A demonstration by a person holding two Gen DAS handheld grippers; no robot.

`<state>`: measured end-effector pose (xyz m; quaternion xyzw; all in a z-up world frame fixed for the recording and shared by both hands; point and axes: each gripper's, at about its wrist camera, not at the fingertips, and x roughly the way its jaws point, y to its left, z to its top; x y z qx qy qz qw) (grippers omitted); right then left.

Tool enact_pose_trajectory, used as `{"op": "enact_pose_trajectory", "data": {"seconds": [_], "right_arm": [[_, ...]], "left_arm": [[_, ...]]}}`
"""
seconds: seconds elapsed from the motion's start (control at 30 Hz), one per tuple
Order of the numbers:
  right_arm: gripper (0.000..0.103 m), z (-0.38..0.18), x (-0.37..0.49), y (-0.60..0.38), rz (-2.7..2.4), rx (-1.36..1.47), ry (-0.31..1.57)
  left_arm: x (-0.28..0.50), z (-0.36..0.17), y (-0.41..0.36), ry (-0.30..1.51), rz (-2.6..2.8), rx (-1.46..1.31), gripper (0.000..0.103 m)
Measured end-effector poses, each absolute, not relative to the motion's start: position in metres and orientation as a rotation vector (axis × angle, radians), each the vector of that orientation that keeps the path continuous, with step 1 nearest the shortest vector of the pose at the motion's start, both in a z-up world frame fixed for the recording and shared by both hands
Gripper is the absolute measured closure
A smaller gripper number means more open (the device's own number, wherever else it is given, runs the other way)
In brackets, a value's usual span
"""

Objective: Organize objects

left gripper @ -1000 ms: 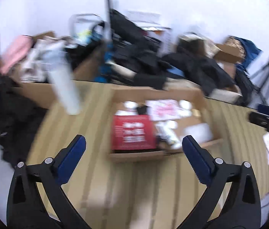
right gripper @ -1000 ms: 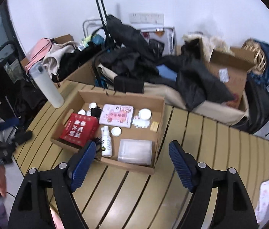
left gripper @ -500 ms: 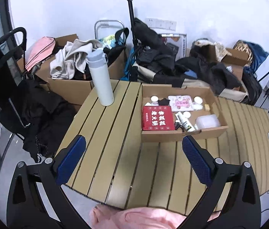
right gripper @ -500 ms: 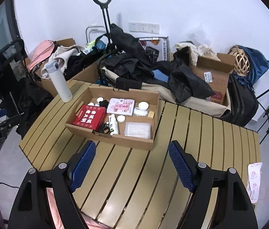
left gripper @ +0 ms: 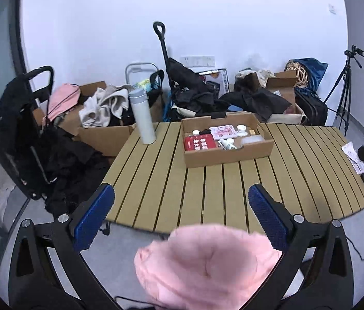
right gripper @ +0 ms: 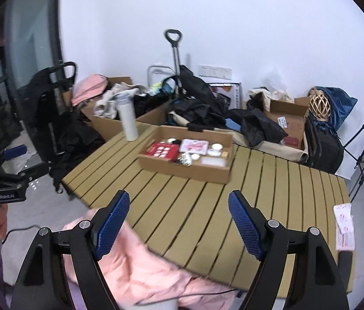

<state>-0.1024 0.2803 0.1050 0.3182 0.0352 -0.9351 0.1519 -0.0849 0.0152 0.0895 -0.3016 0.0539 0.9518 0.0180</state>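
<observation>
Both grippers hanging back off the near edge of the slatted wooden table, well clear of everything on it. Left gripper w/ blue pads spread wide, nothing btwn them, just table slats and pink fluffy fabric showing below. Same deal for right gripper: jaws wide apart, empty, pink fabric under its left finger. Cardboard box sitting on the table toward the far side, approx mid-width, well apart from both grippers. Inside the box: red packet at its left end, pink-and-white flat pack behind that toward the back wall, a few small white jars along the back, small white bottle lying near the front wall, clear plastic case at the right end. White thermos standing upright on the table's far left corner, left of the box, not touching it. Paper slip lying at the table's right edge. Beyond the table: piles of dark clothes, more cardboard boxes, a tripod off to the right by the wall.
</observation>
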Motion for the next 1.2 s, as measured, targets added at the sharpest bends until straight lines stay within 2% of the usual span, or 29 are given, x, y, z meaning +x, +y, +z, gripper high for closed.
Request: {"op": "enact_pose_trajectory", "data": {"seconds": [0.17,0.27,0.37,0.43,0.73,1.2], "right_arm": [[0.021,0.062,-0.032,0.266,-2.736,0.9,0.071],[0.021,0.029,-0.005,0.256,-2.735,0.863,0.036],[0.021,0.001,-0.013,0.239,-2.706,0.975,0.157],[0.021,0.0,-0.013,0.235,-2.704,0.962,0.169],[0.021,0.005,-0.013,0.255,-2.72,0.935,0.008],[0.021,0.001,-0.012,0.251,-2.734,0.94,0.03]], "left_arm": [[-0.017,0.046,0.005,0.023,2.989,-0.961,0.0],[-0.002,0.017,0.011,0.079,2.965,-1.008,0.0],[-0.001,0.011,0.018,0.119,2.947,-1.019,0.0],[0.001,0.017,0.019,0.1,2.963,-0.959,0.0],[0.007,0.016,0.021,0.102,2.968,-0.94,0.0],[0.004,0.014,0.021,0.111,2.954,-0.964,0.0]]}}
